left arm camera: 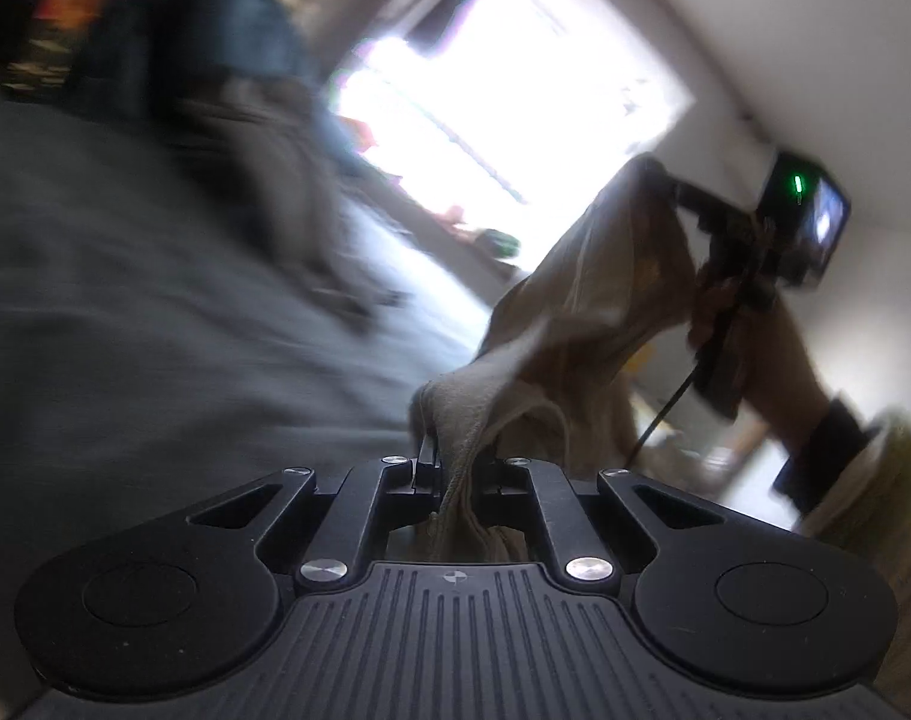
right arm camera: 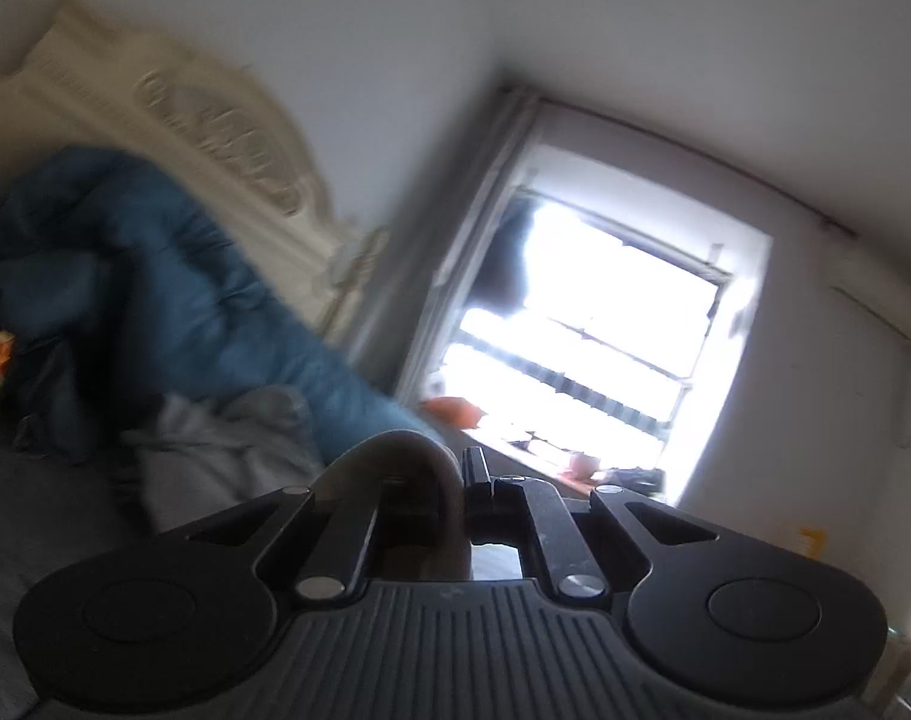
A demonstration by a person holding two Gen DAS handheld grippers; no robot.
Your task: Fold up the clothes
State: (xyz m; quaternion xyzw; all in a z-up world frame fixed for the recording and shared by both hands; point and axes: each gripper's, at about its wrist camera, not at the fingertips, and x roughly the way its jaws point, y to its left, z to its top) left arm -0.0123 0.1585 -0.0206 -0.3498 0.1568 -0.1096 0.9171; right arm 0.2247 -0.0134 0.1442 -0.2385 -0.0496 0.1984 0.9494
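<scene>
A: Where's the beige garment (left arm camera: 581, 312)?
B: Stretched in the air between both tongs. Left tongs (left arm camera: 455, 462) pinch a bunched edge; right tongs (right arm camera: 455, 480) are clamped on a fold.
A: And the bed (left arm camera: 125, 312)?
B: Blurred grey; the heap of clothes (right arm camera: 173, 300) is unreadable.

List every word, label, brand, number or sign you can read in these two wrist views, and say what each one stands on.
No text can be read in either view.
Dark printed cloth at the top left of the bed: an orange patch shows, too blurred to tell whether it holds letters.
Small screen on the right gripper's camera: bright, nothing legible.
Beige garment, left gripper, window: no lettering visible.
</scene>
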